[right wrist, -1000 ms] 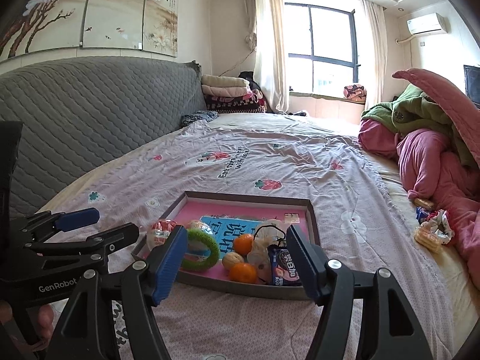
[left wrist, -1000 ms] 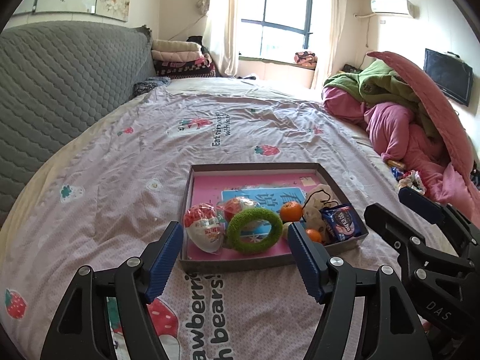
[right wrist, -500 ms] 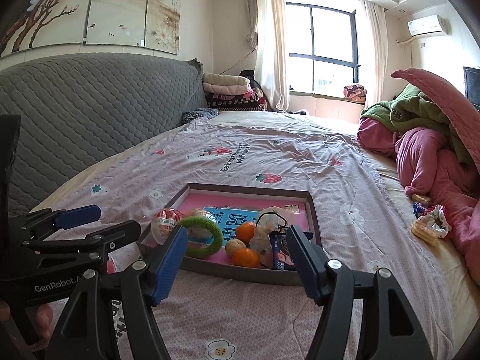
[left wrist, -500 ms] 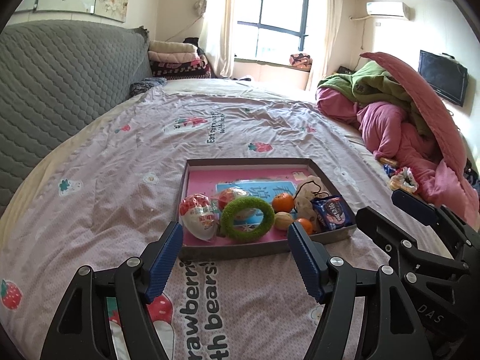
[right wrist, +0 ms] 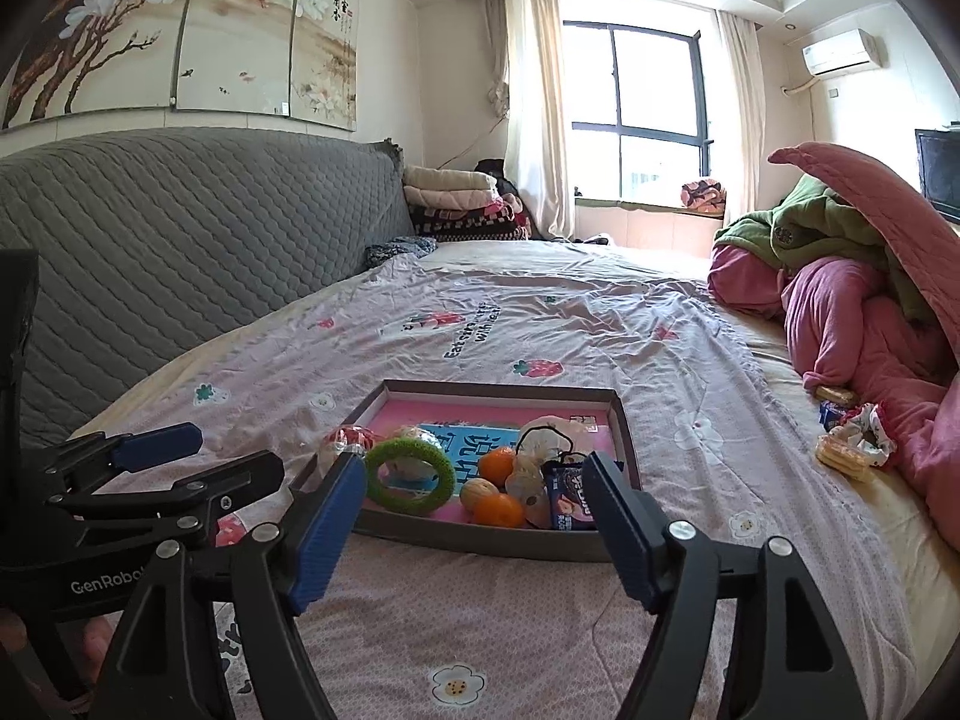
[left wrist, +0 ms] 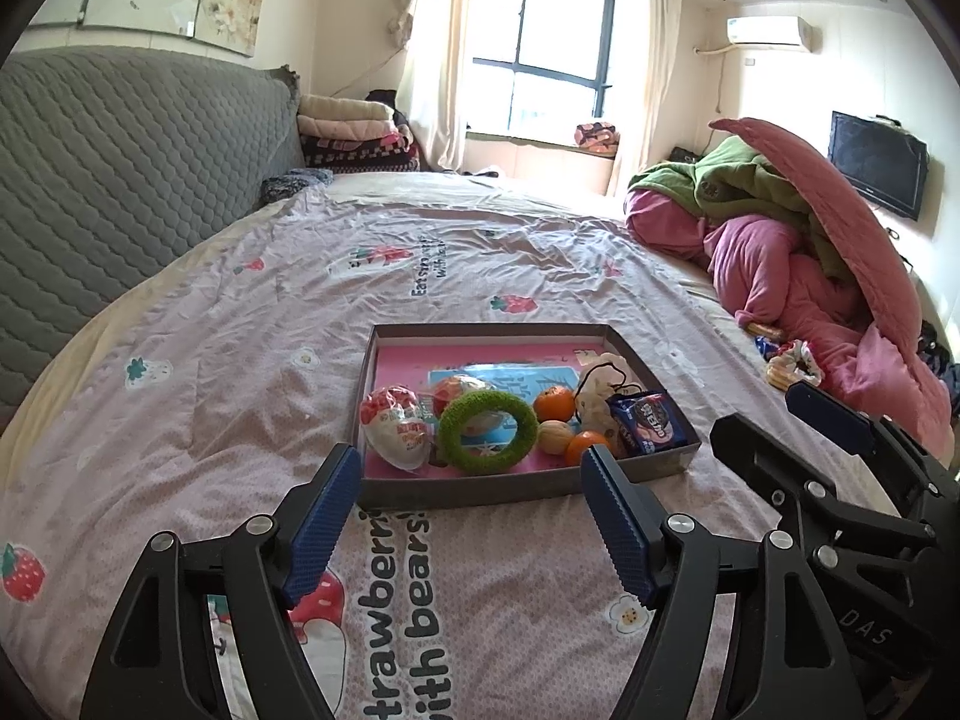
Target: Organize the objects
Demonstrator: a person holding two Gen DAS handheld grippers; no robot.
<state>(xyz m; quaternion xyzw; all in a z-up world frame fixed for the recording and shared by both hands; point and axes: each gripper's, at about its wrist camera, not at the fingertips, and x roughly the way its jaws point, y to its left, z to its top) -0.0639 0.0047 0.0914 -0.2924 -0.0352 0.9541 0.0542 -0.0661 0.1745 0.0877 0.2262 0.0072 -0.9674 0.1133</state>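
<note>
the right wrist view shows a flower painting point(right wrist: 180, 30) at the upper left; the left wrist view shows a black tv point(left wrist: 876, 165) at the upper right. the flat grey box point(left wrist: 528, 483) sits on the pink bedsheet point(left wrist: 180, 420) in the middle of the frame, just past both grippers. the left gripper point(left wrist: 471, 516) and the right gripper point(right wrist: 474, 525) are both wide apart and hold nothing. in the box lie a fuzzy green ring point(left wrist: 487, 432), round oranges point(left wrist: 555, 405), a shiny egg-shaped treat point(left wrist: 396, 432) and a blue cookie pack point(left wrist: 648, 423).
</note>
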